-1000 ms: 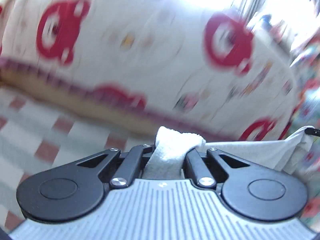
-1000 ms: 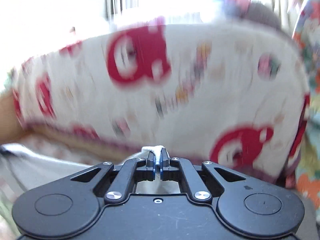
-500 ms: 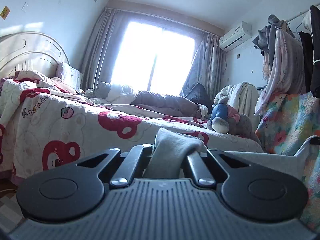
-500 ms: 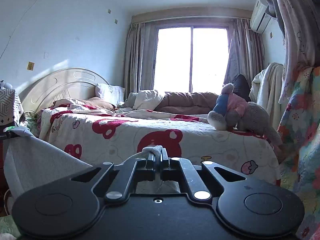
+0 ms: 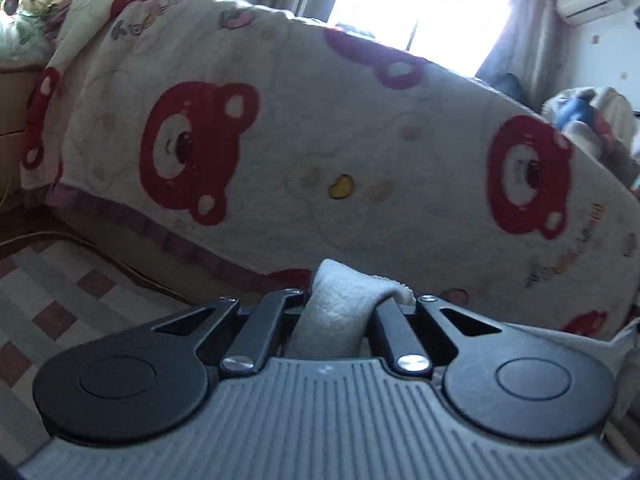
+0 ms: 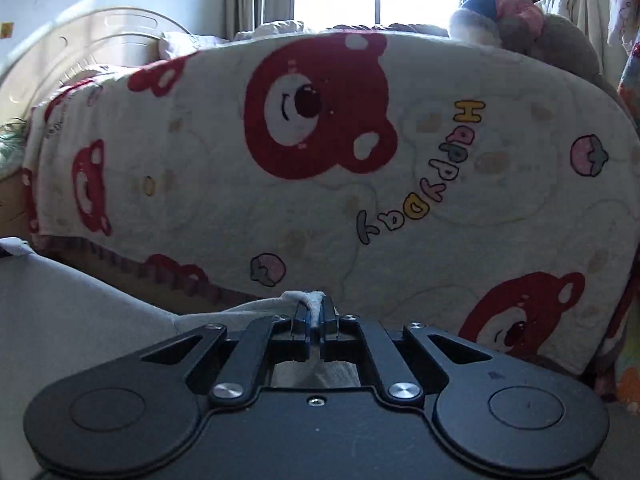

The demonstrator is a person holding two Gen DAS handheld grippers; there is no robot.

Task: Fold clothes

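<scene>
In the left wrist view, my left tool (image 5: 344,304) is holding a thick bunch of the white garment (image 5: 340,312) between its fingers. Its jaws are opening a little at this moment, but the cloth is sitting between them and the fingers seem to be pressing on it. From this tool the garment is running off to the right as a stretched edge, toward the lower right corner of the view where my other hand should be. So its long axis is lying across, from tool to tool, and not toward the bed. In front of me the bear-print quilt (image 5: 360,140) is hanging over the side of the bed, and under it on the left the checked floor (image 5: 60,300) is showing. The top of the bed is lying above and beyond the tool; I judge that the next move is needing a lift forward over this edge.

In the right wrist view, my right tool (image 6: 316,314) is closed on a thin corner of the same garment, only a small fold sticking up between the fingertips. The cloth is spreading away to the left as a wide pale sheet, so the left tool is lying on that side. Both tools look about equally near to the quilt. A plush toy (image 6: 496,12) is sitting on the far right part of the bed, so the freer room is being more to the left.
</scene>
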